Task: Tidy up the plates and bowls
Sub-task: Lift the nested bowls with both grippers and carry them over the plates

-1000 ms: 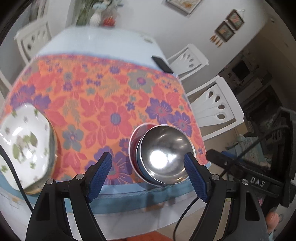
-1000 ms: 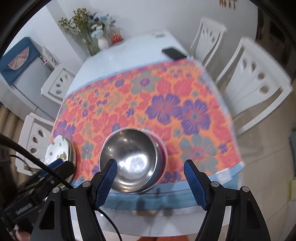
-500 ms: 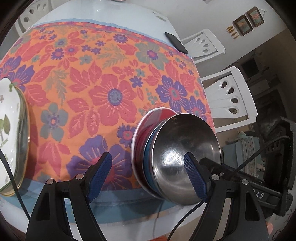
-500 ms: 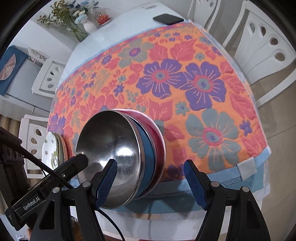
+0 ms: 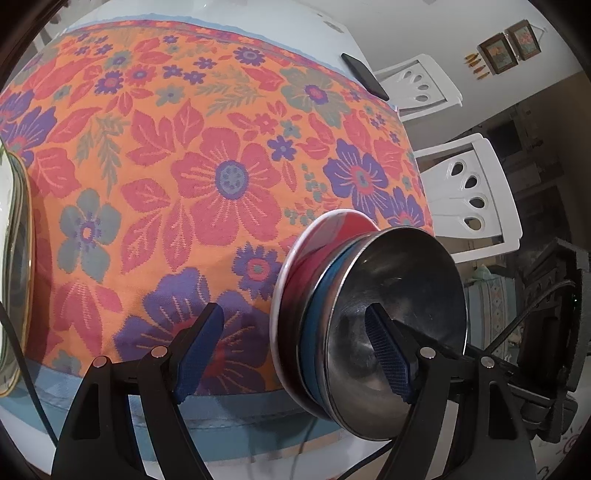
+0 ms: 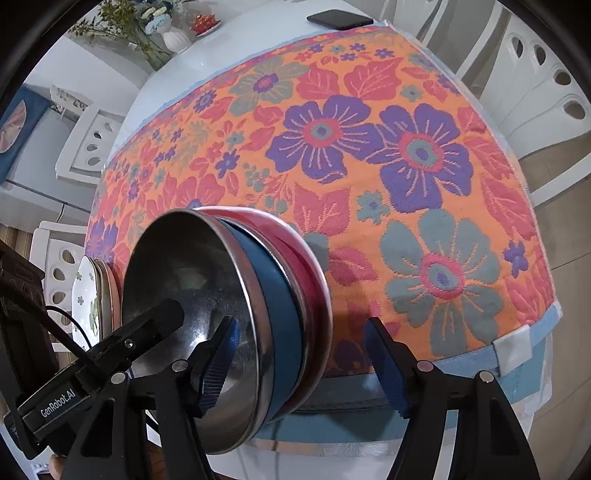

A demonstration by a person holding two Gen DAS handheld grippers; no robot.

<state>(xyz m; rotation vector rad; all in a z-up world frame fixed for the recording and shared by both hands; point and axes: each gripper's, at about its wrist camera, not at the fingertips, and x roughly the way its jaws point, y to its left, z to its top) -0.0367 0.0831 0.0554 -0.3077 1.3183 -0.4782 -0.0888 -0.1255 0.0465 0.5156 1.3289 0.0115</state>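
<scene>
Both hand-held grippers (image 5: 295, 350) (image 6: 301, 363) seemingly nearer bowl stack (image 5: 369, 317).

The only readable text is "GenRobot.AI", printed in white on the black body of the left gripper (image 6: 155, 325), low at the left of the right wrist view. Nothing else bears legible lettering.

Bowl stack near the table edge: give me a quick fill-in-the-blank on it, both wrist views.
1. The top bowl in the bowl stack is made of ____.
2. Directly under the steel bowl sits a ____ bowl.
3. The bottom bowl of the stack is ____ in color.
4. The phone at the table's far end is ____ in color.

Missing words: steel; blue; red; black
</scene>
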